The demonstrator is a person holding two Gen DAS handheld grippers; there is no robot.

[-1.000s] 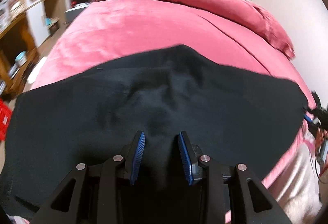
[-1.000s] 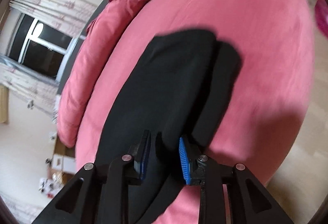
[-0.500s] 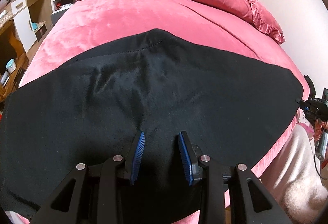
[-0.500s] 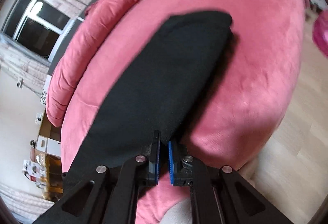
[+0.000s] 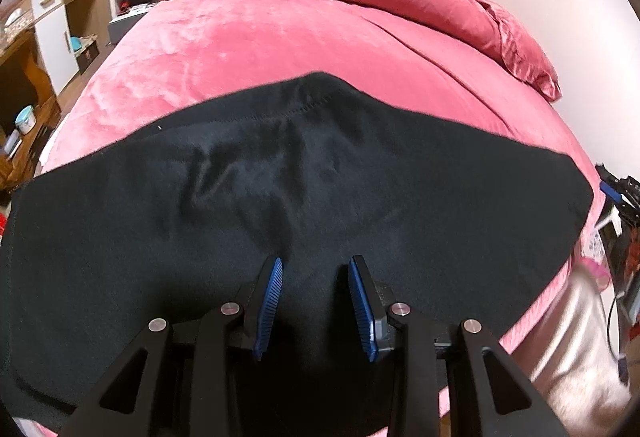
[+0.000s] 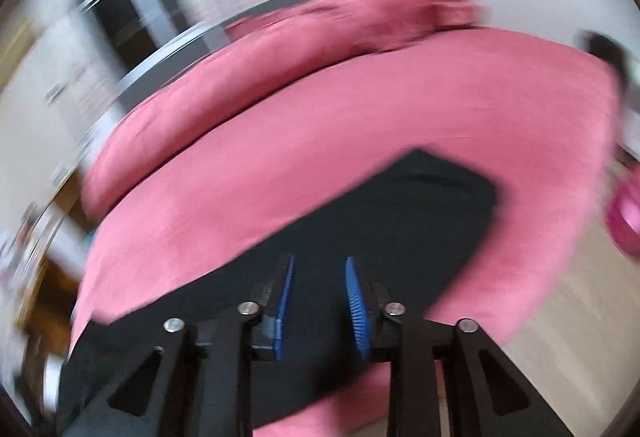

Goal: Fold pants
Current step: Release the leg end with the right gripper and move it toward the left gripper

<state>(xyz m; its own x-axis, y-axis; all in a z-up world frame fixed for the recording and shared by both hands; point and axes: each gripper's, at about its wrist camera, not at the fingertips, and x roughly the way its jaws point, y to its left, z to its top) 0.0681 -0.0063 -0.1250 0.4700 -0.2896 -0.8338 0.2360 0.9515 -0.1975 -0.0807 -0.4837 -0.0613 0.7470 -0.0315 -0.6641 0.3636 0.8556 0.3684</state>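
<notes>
Along the near edge of the bed point(image 5: 280, 37), the black pants point(image 5: 320, 189) are lying flat on the pink cover, long axis running side to side across my left view, parallel to that edge.

Left gripper point(image 5: 316, 301) is hovering over the near middle of the cloth, blue pads parted about halfway, nothing pinched between them as far as I can see.

Right gripper point(image 6: 320, 301) is sitting over one end of the pants point(image 6: 380, 237); view is badly blurred. Its jaws have just been opening after a pinch and are standing apart, cloth lying below them, not clamped.

Judging: the fold will go end over end along the long axis, so the right gripper, nearer the end, is leading. Pants stretch away ahead and to the left of its fingers point(image 6: 286, 289).
</notes>
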